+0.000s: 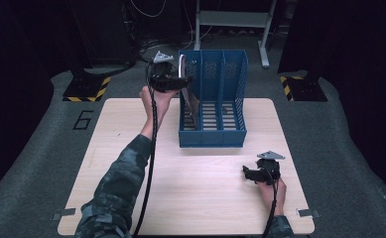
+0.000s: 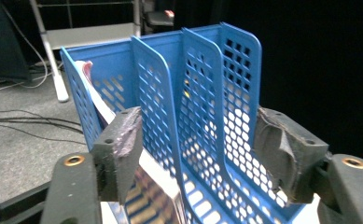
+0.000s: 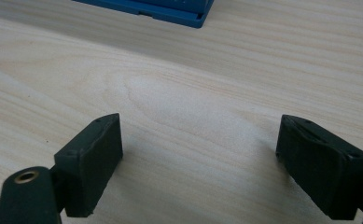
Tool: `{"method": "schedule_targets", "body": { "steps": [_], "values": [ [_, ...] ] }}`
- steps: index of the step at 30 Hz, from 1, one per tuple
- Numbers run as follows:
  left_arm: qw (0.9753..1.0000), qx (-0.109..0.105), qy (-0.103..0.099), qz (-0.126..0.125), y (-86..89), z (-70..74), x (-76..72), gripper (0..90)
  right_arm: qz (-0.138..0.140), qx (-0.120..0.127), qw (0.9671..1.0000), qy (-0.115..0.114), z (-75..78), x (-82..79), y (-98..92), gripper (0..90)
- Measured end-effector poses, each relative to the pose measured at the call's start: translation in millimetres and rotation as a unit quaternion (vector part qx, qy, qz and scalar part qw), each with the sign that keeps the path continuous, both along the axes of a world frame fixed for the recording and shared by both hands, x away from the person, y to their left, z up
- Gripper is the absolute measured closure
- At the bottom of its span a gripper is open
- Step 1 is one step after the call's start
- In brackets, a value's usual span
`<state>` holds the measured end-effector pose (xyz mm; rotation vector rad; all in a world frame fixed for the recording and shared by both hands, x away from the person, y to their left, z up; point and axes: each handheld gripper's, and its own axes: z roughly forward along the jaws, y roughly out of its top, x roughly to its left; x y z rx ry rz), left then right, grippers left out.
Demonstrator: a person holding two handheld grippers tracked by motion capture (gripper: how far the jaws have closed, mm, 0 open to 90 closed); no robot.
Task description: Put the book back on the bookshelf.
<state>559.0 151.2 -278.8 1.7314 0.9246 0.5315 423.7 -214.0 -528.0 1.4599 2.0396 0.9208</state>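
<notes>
1. Up at the far edge of the desk, the left gripper hangs at the top left corner of the blue file rack, right where a thin booklet stands in the leftmost slot.
2. From the left gripper view, its jaws stand wide apart, spanning the rack's dividers; the booklet leans just beside the left jaw, and nothing is pinched between the pads.
3. Progress call: the booklet looks already filed, sitting in the slot and free of the jaws. I'd judge the filing itself done, with only the pull-away of the left gripper left.
4. Orientation: the booklet stands on edge, its long axis running from the slot floor up and back, top tilted toward the rack's left wall, its flat face parallel to the dividers.
5. Meanwhile the right gripper rests near the desk's near right corner, well apart from the rack.
6. Its own view shows both jaws spread wide over bare wood, holding nothing.
</notes>
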Motion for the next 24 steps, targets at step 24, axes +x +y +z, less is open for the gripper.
{"method": "schedule_targets", "body": {
  "steps": [24],
  "values": [
    [0.9911, 0.129, -0.003, -0.033, 54.7, -54.6, -91.6, 3.5, -0.001, 0.0, 1.0, 0.0, 0.0, -0.2, 0.1, 14.2]
  ]
}}
